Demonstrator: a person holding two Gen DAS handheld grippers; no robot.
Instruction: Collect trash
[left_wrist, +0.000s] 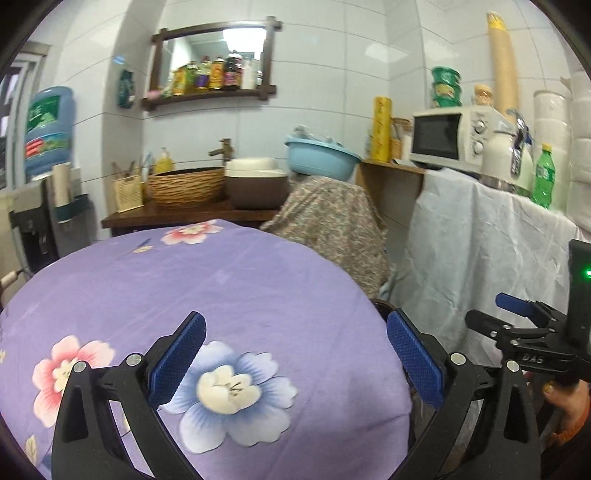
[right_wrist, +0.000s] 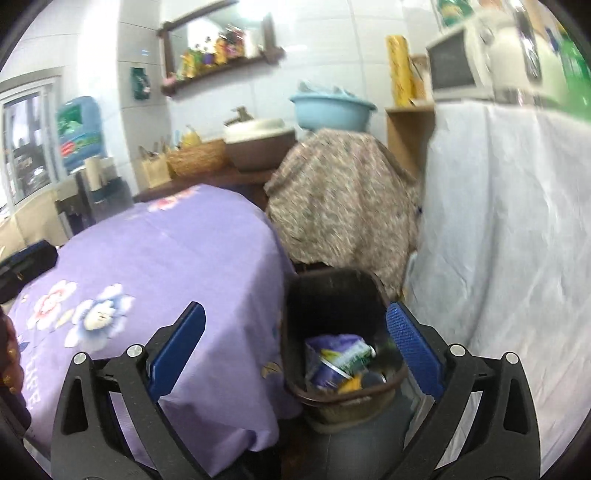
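Left wrist view: the left gripper (left_wrist: 295, 354) hangs spread wide and empty over the purple floral tablecloth (left_wrist: 258, 280); the right gripper (left_wrist: 517, 314) shows at the right edge.

Right wrist view: the right gripper (right_wrist: 295, 354), spread and empty, hangs over the dark trash bin (right_wrist: 295, 384) right of the table, with crumpled wrappers (right_wrist: 343, 360) inside.

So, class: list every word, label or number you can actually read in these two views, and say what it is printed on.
"DAS": on the black body of the right gripper, left wrist view.
Water jug label: too blurred to read.
Shelf bottles: too small.
Green bottle: unreadable.
Trash in the bin: print blurred.
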